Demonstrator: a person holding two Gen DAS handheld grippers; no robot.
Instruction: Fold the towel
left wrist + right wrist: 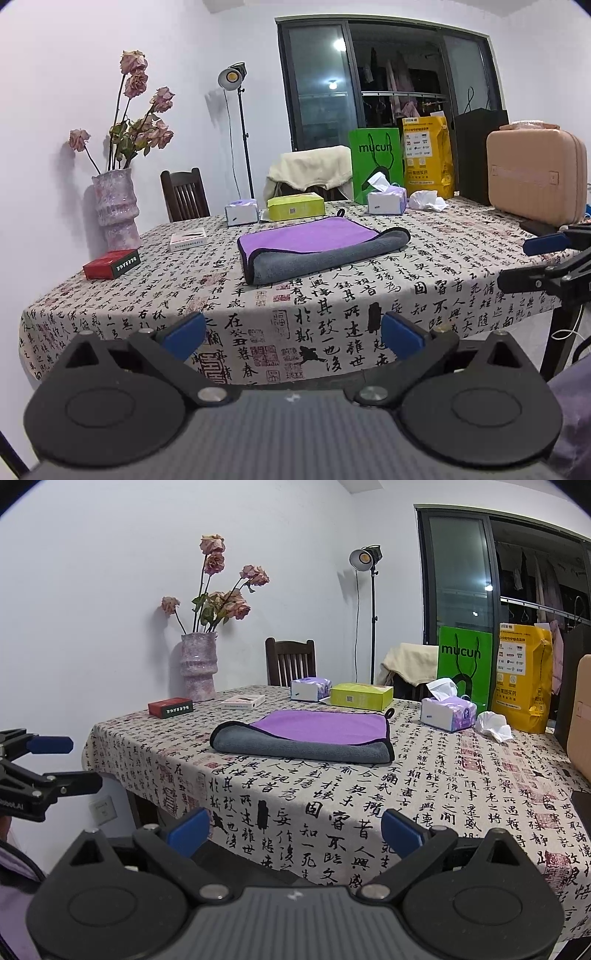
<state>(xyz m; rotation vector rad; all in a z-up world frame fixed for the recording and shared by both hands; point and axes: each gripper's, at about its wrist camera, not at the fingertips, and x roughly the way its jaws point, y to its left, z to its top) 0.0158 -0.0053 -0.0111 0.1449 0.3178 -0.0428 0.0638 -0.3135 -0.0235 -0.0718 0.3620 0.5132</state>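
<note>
A purple and grey towel (317, 247) lies folded on the table, purple side up with a grey layer showing along its near edge; it also shows in the right wrist view (314, 734). My left gripper (293, 334) is open and empty, held off the table's near edge, well short of the towel. My right gripper (293, 829) is open and empty, also in front of the table. The right gripper shows at the right edge of the left wrist view (532, 264), and the left gripper shows at the left edge of the right wrist view (61, 762).
The table has a calligraphy-print cloth (332, 295). On it stand a vase of dried roses (114, 206), a red box (110, 264), a white box (187, 239), tissue packs (386, 197), a green box (295, 206), paper bags (376, 162) and a pink case (535, 177). Chairs stand behind.
</note>
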